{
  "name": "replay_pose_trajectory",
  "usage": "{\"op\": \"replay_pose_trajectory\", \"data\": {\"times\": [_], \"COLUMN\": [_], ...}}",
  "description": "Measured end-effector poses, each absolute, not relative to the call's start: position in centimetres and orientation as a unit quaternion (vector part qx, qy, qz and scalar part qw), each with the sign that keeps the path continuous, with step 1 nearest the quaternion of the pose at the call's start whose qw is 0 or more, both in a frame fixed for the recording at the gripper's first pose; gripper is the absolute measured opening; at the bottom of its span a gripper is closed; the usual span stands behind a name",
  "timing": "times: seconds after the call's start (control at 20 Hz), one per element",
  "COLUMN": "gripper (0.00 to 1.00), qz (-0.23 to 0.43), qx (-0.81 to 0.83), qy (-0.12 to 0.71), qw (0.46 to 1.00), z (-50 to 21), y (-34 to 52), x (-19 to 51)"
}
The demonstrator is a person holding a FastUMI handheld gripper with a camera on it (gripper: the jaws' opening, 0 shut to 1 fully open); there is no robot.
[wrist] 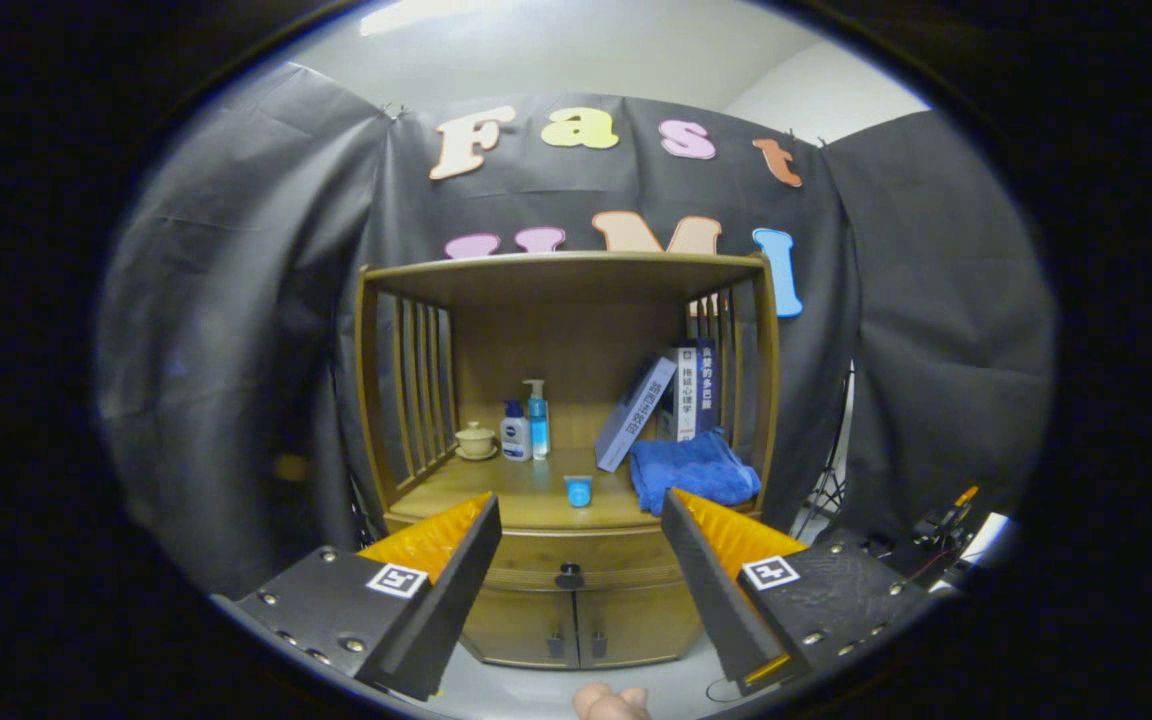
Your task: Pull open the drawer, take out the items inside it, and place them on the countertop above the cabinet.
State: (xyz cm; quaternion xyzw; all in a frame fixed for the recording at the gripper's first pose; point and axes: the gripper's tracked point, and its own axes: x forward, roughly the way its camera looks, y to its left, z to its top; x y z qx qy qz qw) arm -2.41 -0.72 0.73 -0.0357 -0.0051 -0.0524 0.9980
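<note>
My gripper point(581, 560) was held well back from a small wooden cabinet point(566, 610), its two fingers spread wide with nothing between them. Seen through the gap between the fingers, the drawer point(576, 560) sat closed, a broad wooden front running just under the countertop point(526, 495), with one small dark round knob point(569, 576) at its middle. Below it were two closed cabinet doors point(576, 630).

The countertop already carried several things under a slatted wooden hutch: a small lidded cup on a saucer point(476, 440), two pump bottles point(526, 425) standing side by side, a few books point(671, 400) leaning together, a folded blue towel point(693, 470) and a little blue cup point(578, 490) near the front edge.

I judged the drawer to be rigid wood, fairly light but perhaps stiff on its runners. The knob looked like the only place to hold: small, hard and likely smooth, so both fingers would need to close squarely behind its head before a straight, level pull. What lay inside I could not tell. Bare wood showed on the counter's front left, which seemed the easiest spot for setting things down.
</note>
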Motion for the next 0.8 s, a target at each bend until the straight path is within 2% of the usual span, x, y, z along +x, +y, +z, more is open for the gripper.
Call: {"op": "replay_pose_trajectory", "data": {"times": [0.8], "gripper": [0.99], "qz": [-0.036], "qx": [-0.034], "qy": [-0.005], "qw": [0.999], "z": [0.4], "y": [-3.0], "x": [-4.2]}}
